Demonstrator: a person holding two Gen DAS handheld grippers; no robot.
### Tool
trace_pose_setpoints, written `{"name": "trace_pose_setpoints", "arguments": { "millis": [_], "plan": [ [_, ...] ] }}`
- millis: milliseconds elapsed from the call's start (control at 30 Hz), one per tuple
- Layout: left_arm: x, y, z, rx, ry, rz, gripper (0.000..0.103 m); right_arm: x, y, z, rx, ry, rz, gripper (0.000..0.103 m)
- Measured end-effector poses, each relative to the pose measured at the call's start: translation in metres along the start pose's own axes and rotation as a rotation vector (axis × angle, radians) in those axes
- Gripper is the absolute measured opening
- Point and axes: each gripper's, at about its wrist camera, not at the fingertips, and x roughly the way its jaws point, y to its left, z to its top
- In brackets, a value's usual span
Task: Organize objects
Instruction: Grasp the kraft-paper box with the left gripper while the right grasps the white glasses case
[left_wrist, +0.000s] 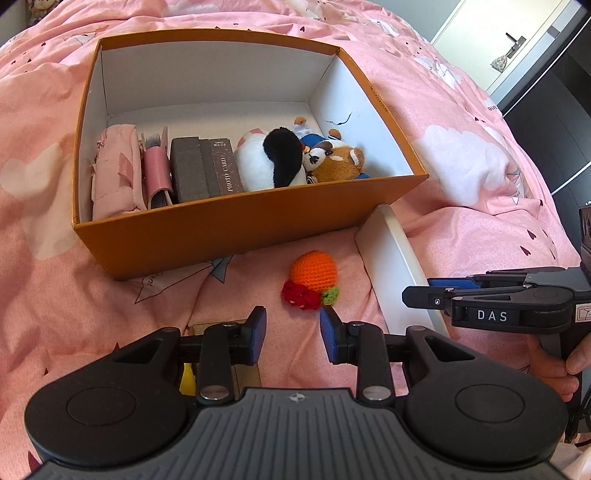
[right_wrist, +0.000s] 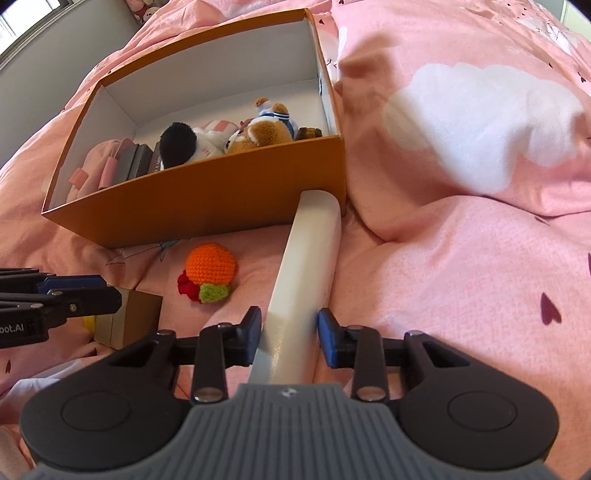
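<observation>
A long white case (right_wrist: 314, 251) lies on the pink bedding, its far end against the corner of an orange cardboard box (right_wrist: 221, 192). My right gripper (right_wrist: 290, 325) is shut on the case's near end, both blue pads against its sides; from the left wrist it shows side-on (left_wrist: 417, 295) over the white case (left_wrist: 391, 266). My left gripper (left_wrist: 293, 326) stands open over bare bedding, just short of a crocheted orange with red and green bits (left_wrist: 314, 273). The orange box (left_wrist: 221, 236) holds a pink pouch (left_wrist: 114, 170), dark card boxes (left_wrist: 207, 170) and plush toys (left_wrist: 273, 158).
A small tan box (right_wrist: 129, 314) and something yellow (left_wrist: 188, 376) sit under my left gripper's left finger. A person's hand (left_wrist: 569, 369) grips the right handle. A white door (left_wrist: 515, 40) and dark furniture (left_wrist: 546, 129) stand beyond the bed's right edge.
</observation>
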Motion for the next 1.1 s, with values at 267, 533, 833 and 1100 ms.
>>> {"name": "trace_pose_setpoints", "arguments": {
  "millis": [267,533,833,1100],
  "plan": [
    [0.003,0.004,0.001,-0.01,0.01,-0.004,0.035,0.003,0.004,0.0,0.023,0.041,0.103,0.036],
    [0.004,0.006,0.001,-0.02,0.015,-0.001,0.035,-0.008,0.035,-0.004,-0.17,0.012,0.014,0.032],
    [-0.007,0.015,0.005,-0.024,-0.013,0.055,0.036,0.009,0.03,0.0,-0.099,0.067,0.181,0.031],
    [-0.011,0.027,0.002,-0.032,0.08,0.144,0.052,0.025,0.017,0.017,0.036,0.095,0.127,0.059]
  ]
}}
